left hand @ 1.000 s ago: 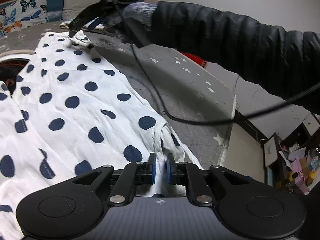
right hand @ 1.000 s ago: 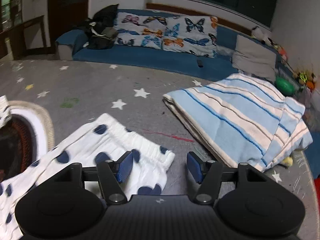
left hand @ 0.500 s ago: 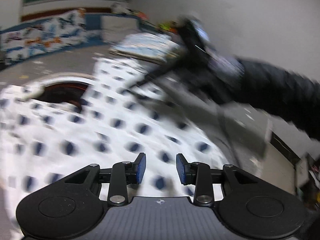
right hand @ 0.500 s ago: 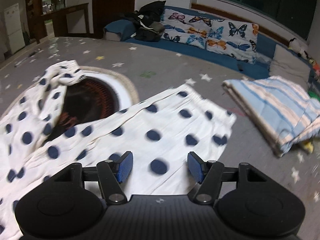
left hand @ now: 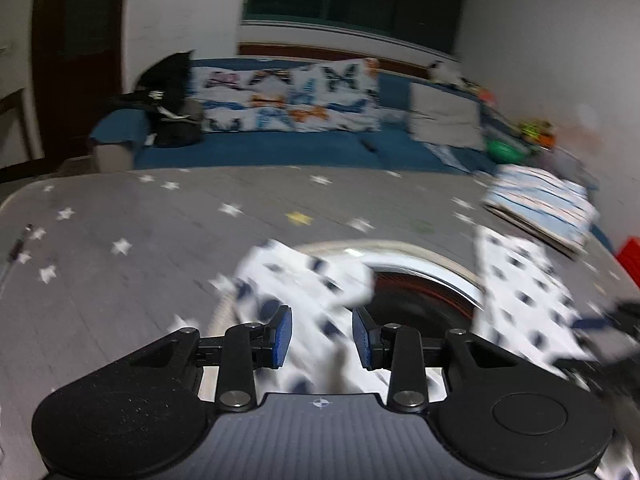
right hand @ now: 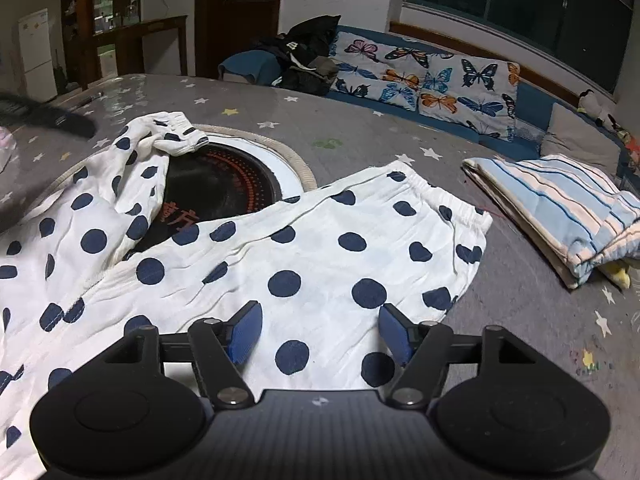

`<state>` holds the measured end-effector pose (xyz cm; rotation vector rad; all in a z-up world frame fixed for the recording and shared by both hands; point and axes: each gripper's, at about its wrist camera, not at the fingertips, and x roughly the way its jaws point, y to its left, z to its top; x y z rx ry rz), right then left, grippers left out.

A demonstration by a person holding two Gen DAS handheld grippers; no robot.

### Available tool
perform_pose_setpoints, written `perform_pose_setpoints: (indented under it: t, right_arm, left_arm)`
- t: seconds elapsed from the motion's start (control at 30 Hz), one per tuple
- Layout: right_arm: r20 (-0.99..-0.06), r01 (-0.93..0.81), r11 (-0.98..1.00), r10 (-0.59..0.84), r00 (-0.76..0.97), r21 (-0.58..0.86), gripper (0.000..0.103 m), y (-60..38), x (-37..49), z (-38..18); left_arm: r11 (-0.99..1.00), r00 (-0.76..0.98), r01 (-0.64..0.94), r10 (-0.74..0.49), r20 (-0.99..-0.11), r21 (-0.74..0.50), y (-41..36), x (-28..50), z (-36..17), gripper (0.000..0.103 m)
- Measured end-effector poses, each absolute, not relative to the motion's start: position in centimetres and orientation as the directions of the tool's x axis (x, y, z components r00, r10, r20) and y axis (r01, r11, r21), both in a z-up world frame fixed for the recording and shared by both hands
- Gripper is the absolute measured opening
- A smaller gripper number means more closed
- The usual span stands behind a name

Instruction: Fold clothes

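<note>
White trousers with dark blue dots (right hand: 304, 264) lie spread on the grey star-patterned table, both legs running away from me. One leg (right hand: 120, 184) bends over a round black hotplate, its cuff bunched; the other (right hand: 400, 232) lies flat, ending in an elastic hem. My right gripper (right hand: 320, 334) hovers open just above the flat leg, with nothing between its blue pads. In the blurred left wrist view the left gripper (left hand: 322, 338) is open above the bunched leg (left hand: 312, 280), and holds nothing.
A round hotplate (right hand: 224, 184) with a white rim is set in the table (right hand: 360, 136). A folded blue-striped cloth (right hand: 560, 208) lies to the right. Behind runs a blue sofa (right hand: 424, 76) with butterfly cushions and dark clothes. The other gripper shows blurred at the right edge (left hand: 616, 320).
My left gripper has let go of the trouser cloth, opened, and swung left to face the sofa. The right gripper has pulled back from the hem and stayed open.
</note>
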<state>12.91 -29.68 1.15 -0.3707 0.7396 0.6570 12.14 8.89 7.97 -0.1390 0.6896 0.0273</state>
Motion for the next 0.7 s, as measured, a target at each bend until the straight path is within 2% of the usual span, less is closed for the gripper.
perform_pose_setpoints:
  t: [0.1,0.17,0.23,0.53,0.7]
  right_arm:
    - [-0.718,-0.658,0.749,0.417,0.558,-0.075,0.067,-29.8,12.9,1.1]
    - [-0.717,-0.654,0.753,0.419,0.558,-0.069,0.067,-29.9,12.8,1.0]
    - [-0.717,-0.649,0.758,0.419,0.557,-0.061,0.068,-29.9,12.9,0.9]
    - [-0.719,-0.642,0.765,0.416,0.557,-0.055,0.073,-30.0,13.0,0.8]
    - [-0.718,-0.638,0.768,0.418,0.557,-0.048,0.074,-30.1,13.1,0.7]
  left_arm:
    - [0.989,0.781,-0.117,0.033,-0.623,-0.094,10.7,14.3,7.7,0.036]
    - [0.988,0.778,-0.129,0.049,-0.626,-0.082,11.6,16.0,7.3,0.043]
    - [0.989,0.77,-0.131,0.055,-0.636,-0.073,12.5,17.9,6.6,0.043]
    - [0.997,0.706,-0.031,-0.025,-0.708,-0.066,13.3,22.0,3.5,0.041]
    - [0.998,0.731,-0.017,-0.031,-0.682,-0.064,13.4,21.9,3.7,0.013]
